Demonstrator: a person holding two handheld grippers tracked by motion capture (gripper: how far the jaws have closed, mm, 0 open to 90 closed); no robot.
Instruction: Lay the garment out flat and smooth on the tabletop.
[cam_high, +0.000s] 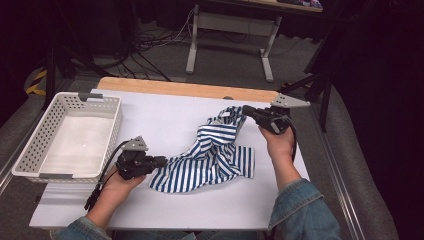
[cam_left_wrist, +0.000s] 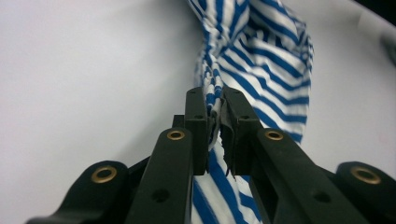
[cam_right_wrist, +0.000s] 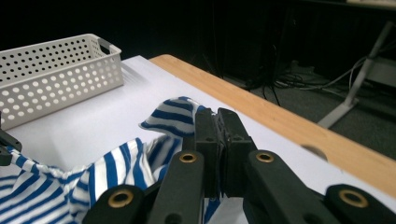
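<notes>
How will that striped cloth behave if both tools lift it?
Likely floppy: the striped cloth sags and twists between the left tool and right tool. Probably light, being thin fabric. Loose folds would likely drag on the table.

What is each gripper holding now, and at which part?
Both hold the striped garment: left gripper pinches its near-left edge, right gripper its far end.

place: lab or recording studio | shown by: black curtained walls (cam_high: 380, 75); loose cables on grey carpet (cam_high: 150, 45); white-topped wooden work table (cam_high: 165, 220); grey metal desk legs (cam_high: 192, 47)
</notes>
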